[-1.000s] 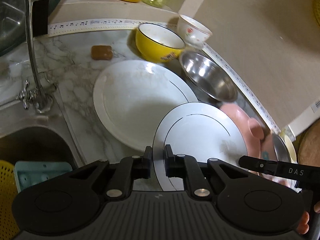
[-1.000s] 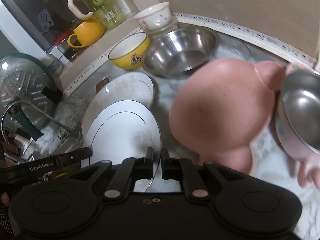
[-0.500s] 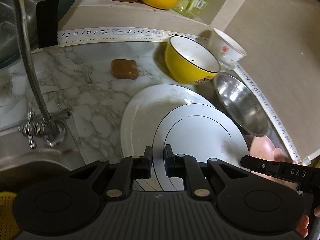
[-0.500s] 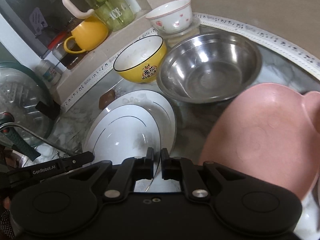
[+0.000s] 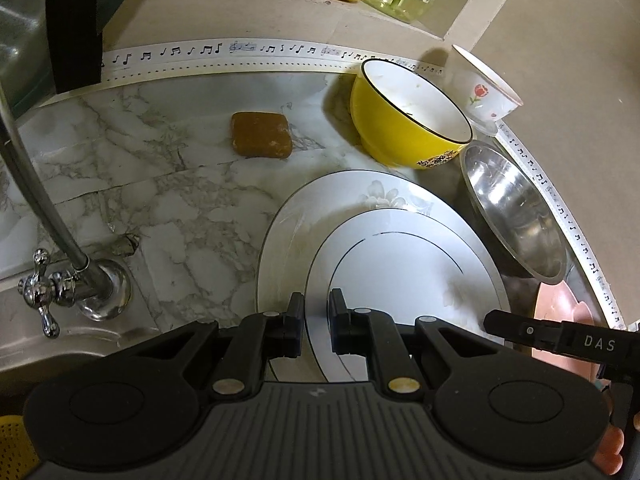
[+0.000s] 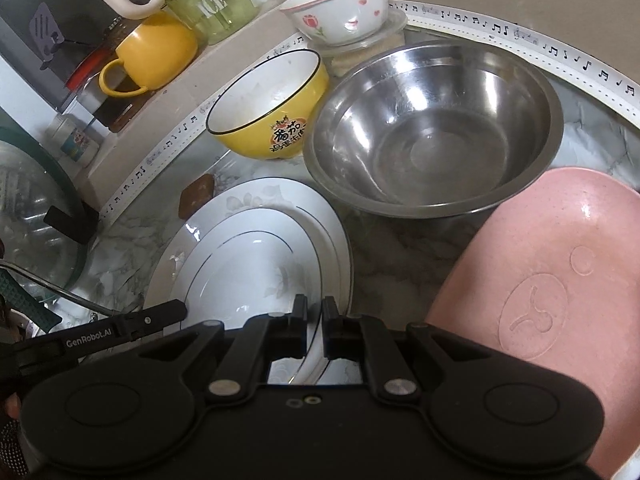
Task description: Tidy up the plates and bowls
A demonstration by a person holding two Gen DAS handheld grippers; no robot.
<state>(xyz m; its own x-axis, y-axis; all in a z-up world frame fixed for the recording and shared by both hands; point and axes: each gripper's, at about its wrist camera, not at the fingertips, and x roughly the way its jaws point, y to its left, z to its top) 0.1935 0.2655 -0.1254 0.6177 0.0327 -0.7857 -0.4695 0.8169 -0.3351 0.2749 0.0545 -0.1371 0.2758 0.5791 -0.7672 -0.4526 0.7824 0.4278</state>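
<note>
A smaller white plate with a thin dark ring [image 5: 404, 268] [image 6: 248, 276] sits over a larger white plate [image 5: 320, 208] [image 6: 276, 204] on the marble counter. My left gripper [image 5: 317, 322] is shut on the smaller plate's near left rim. My right gripper [image 6: 315, 326] is shut on its near right rim. Behind stand a yellow bowl [image 5: 408, 116] [image 6: 268, 108], a steel bowl [image 5: 516, 212] [image 6: 432, 132] and a small white flowered bowl [image 5: 486, 88] [image 6: 340, 8]. A pink plate [image 6: 552, 280] [image 5: 560, 304] lies at the right.
A faucet [image 5: 60, 272] and the sink edge are at the left. A brown soap bar [image 5: 260, 134] lies on the counter. A yellow mug [image 6: 152, 52] and a green ICE pitcher [image 6: 208, 0] stand on the back ledge. A glass lid [image 6: 32, 208] leans at the left.
Both grippers carried the smaller plate forward and left, from beside the larger plate to over it. The pink plate has dropped back to the right.
</note>
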